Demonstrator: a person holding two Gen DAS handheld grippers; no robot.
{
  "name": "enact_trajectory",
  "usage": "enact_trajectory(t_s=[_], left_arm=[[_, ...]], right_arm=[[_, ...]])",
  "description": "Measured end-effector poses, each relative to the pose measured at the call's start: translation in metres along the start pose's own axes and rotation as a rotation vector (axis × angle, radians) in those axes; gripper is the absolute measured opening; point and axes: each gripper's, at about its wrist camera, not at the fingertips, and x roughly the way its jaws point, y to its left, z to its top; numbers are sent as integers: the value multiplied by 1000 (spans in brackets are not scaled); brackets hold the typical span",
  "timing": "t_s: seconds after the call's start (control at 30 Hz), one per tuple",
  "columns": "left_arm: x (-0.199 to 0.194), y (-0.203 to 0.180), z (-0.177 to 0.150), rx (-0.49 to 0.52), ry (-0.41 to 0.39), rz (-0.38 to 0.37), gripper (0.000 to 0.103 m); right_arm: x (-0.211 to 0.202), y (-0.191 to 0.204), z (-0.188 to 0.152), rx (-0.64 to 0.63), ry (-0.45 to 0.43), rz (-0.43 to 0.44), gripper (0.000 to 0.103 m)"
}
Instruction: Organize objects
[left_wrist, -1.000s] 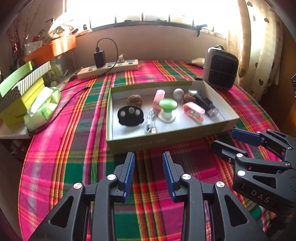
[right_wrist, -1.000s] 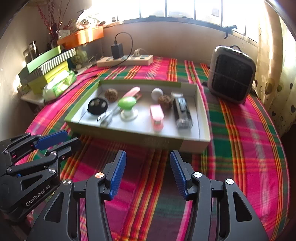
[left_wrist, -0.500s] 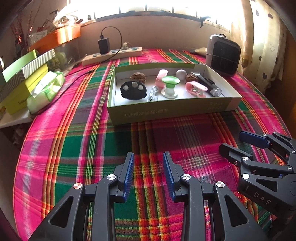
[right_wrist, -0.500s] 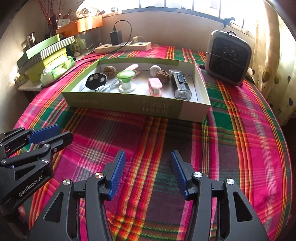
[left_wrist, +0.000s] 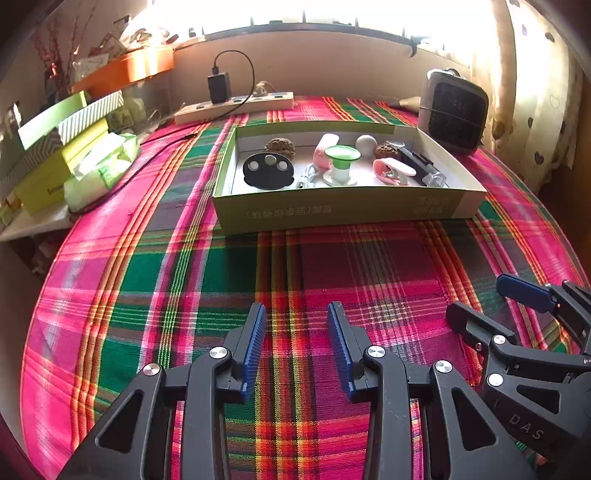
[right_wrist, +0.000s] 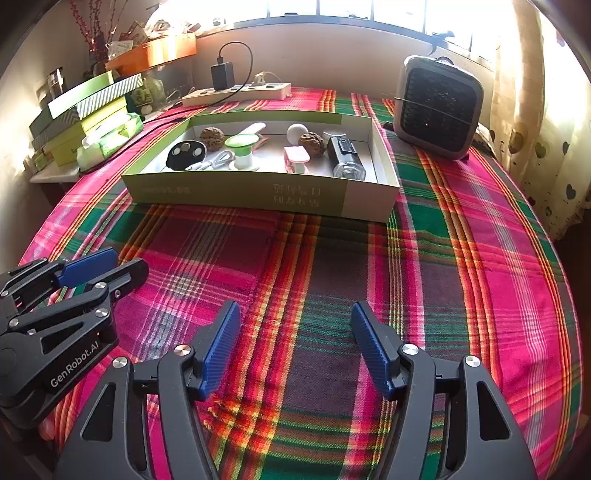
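A shallow green-and-white cardboard box (left_wrist: 343, 210) (right_wrist: 258, 194) sits on the plaid tablecloth at the far middle. Inside lie a black round case (left_wrist: 267, 171) (right_wrist: 185, 154), two walnuts, a white cable, a green-topped spool (left_wrist: 341, 164) (right_wrist: 242, 149), a white ball, pink clips (left_wrist: 393, 171) (right_wrist: 296, 158) and a black-and-clear device (left_wrist: 421, 168) (right_wrist: 345, 158). My left gripper (left_wrist: 297, 314) (right_wrist: 107, 264) and right gripper (right_wrist: 295, 314) (left_wrist: 480, 299) hover side by side over the near cloth, well short of the box. Both sets of jaws are opening with nothing between them.
A small grey heater (left_wrist: 456, 110) (right_wrist: 437, 107) stands right of the box. A power strip (left_wrist: 232, 107) with a black charger lies behind it. Stacked green boxes (left_wrist: 62, 147) and a wipes pack (left_wrist: 101, 168) sit at the left edge, under an orange tray (left_wrist: 129, 68).
Both grippers drew back from the box and sank toward the cloth, so the box now sits farther off. The gaps between both pairs of fingers have widened, the right more.
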Motion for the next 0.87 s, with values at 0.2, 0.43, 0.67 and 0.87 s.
enact_trajectory(t_s=[0.2, 0.43, 0.67, 0.87], left_arm=[[0, 0, 0, 1, 0, 1, 33], [0, 1, 1, 1, 0, 1, 33], [0, 0, 0, 1, 0, 1, 33], [0, 1, 1, 1, 0, 0, 33]], right_arm=[[0, 1, 0, 0, 0, 0, 65], [2, -1, 1, 3, 2, -3, 67], [2, -2, 1, 4, 2, -3, 67], [2, -2, 1, 4, 2, -3, 68]])
